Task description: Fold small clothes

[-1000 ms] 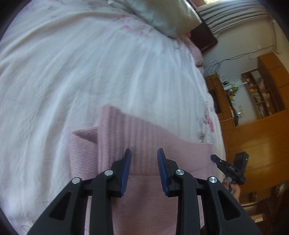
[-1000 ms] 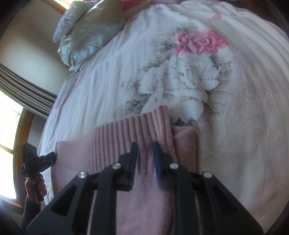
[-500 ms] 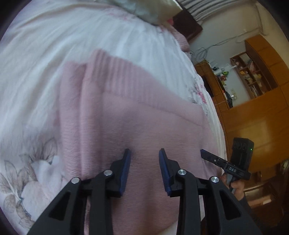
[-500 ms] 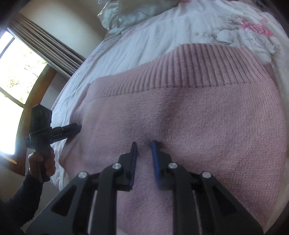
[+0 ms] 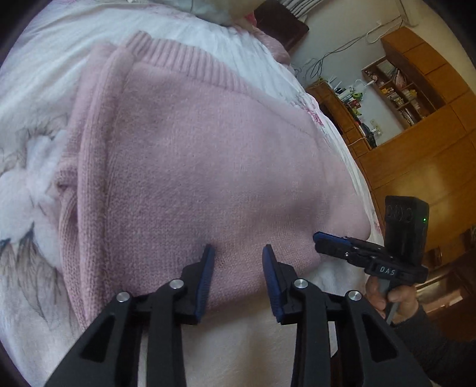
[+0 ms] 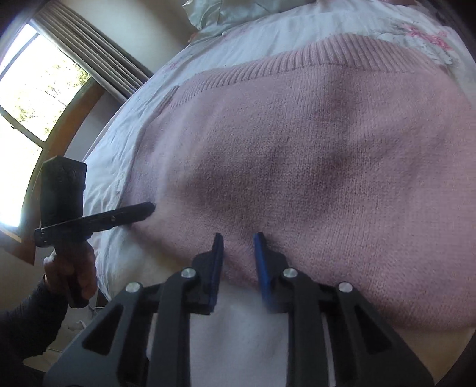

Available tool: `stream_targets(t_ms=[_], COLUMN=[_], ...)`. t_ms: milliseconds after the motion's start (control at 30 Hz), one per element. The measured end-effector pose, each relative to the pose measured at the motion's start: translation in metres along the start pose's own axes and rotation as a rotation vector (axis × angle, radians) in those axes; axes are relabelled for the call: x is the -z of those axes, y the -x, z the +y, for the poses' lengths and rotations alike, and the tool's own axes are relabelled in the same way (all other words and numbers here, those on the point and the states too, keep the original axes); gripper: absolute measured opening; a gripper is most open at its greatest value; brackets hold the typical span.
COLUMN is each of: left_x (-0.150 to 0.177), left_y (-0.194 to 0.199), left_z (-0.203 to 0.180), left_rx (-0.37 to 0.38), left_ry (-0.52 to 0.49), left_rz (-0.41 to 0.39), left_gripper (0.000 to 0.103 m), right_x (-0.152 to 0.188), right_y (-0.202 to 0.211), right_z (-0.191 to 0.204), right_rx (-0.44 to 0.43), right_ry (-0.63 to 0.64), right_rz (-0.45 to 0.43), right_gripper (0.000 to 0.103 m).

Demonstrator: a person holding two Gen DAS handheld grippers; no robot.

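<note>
The pink knitted sweater point(image 5: 208, 154) lies flat on the floral bedspread point(image 5: 26, 184), already doubled: its ribbed hem point(image 5: 184, 59) runs across at 12 o'clock in the left wrist view, a tucked sleeve fold shows along the edge at 9 o'clock, and the near folded edge sits at 6 o'clock, right at both tools.

The left gripper point(image 5: 238, 253) has its blue-padded jaws spread, tips resting over the near edge with nothing pinched between them. The right gripper point(image 6: 238, 238) is also parted, more narrowly, its tips at the same edge with only the knit surface between them; in the left wrist view it appears at 3 o'clock beside the sweater's corner, held by a hand point(image 5: 386, 294).

Judging from this, a fold looks just laid and the next grasp is being lined up. To do it well, each claw should bite the whole thickness of the near edge, not only the top layer, at matching spots either side of the middle, then lift evenly and carry toward the hem so the edges meet square. Loose knit stretches and sags, so an uneven pull would likely skew the stack.

Beyond, a pillow point(image 6: 226, 15) lies at 12 o'clock, a window point(image 6: 26, 89) at 9 o'clock, and wooden shelves point(image 5: 416, 89) at 2 o'clock.
</note>
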State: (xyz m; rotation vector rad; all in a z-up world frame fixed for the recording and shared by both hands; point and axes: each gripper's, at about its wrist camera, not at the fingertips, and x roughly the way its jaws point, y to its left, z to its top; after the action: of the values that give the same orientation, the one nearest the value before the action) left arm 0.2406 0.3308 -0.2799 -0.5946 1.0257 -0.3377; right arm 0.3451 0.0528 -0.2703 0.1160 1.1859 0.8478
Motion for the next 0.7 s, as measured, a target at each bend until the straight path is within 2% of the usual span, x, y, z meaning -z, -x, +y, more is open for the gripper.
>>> stream_targets(t_ms=[67, 133, 200, 233, 267, 300, 333, 367, 400, 433, 467, 533, 567, 633, 700], left_x=[-0.002, -0.002, 0.002, 0.004, 0.007, 0.011, 0.015, 0.017, 0.015, 0.011, 0.006, -0.006, -0.013, -0.027, -0.041], left_y=[0.019, 0.037, 0.036, 0.026, 0.014, -0.001, -0.009, -0.011, -0.01, -0.007, -0.001, 0.019, 0.034, 0.063, 0.083], left_z=[-0.012, -0.029, -0.038, -0.037, -0.031, -0.02, -0.012, -0.011, -0.011, -0.01, -0.009, -0.005, -0.003, 0.006, 0.019], left_rx=[0.053, 0.1, 0.124, 0.105, 0.08, 0.06, 0.059, 0.07, 0.08, 0.104, 0.149, 0.23, 0.233, 0.203, 0.112], left_ry=[-0.002, -0.047, -0.082, -0.082, -0.066, -0.035, -0.017, -0.019, -0.011, 0.018, 0.062, 0.132, 0.144, 0.154, 0.161], left_rz=[-0.034, -0.079, -0.067, -0.039, -0.004, 0.042, 0.056, 0.045, 0.05, 0.06, 0.067, 0.052, 0.02, -0.03, -0.049], left_gripper=[0.046, 0.056, 0.06, 0.06, 0.062, 0.061, 0.059, 0.061, 0.062, 0.073, 0.088, 0.099, 0.099, 0.099, 0.099], right_x=[0.0, 0.006, 0.02, 0.029, 0.038, 0.045, 0.049, 0.05, 0.05, 0.047, 0.044, 0.039, 0.037, 0.041, 0.054], right_y=[0.032, 0.063, 0.08, 0.083, 0.081, 0.077, 0.072, 0.072, 0.075, 0.081, 0.089, 0.101, 0.103, 0.103, 0.081], right_z=[0.0, -0.017, -0.05, -0.069, -0.088, -0.106, -0.118, -0.122, -0.119, -0.113, -0.104, -0.077, -0.056, -0.008, 0.047], right_rx=[-0.008, 0.017, 0.07, 0.092, 0.115, 0.099, 0.087, 0.07, 0.059, 0.048, 0.053, 0.121, 0.163, 0.261, 0.347], right_ry=[-0.002, -0.047, -0.118, -0.162, -0.204, -0.242, -0.27, -0.279, -0.274, -0.262, -0.248, -0.178, -0.111, 0.071, 0.258], right_rz=[-0.073, -0.142, -0.177, -0.169, -0.155, -0.138, -0.129, -0.127, -0.126, -0.134, -0.152, -0.17, -0.162, -0.129, -0.071], right_gripper=[0.026, 0.026, 0.029, 0.029, 0.024, 0.016, 0.002, 0.001, 0.01, 0.021, 0.039, 0.042, 0.042, 0.046, 0.05])
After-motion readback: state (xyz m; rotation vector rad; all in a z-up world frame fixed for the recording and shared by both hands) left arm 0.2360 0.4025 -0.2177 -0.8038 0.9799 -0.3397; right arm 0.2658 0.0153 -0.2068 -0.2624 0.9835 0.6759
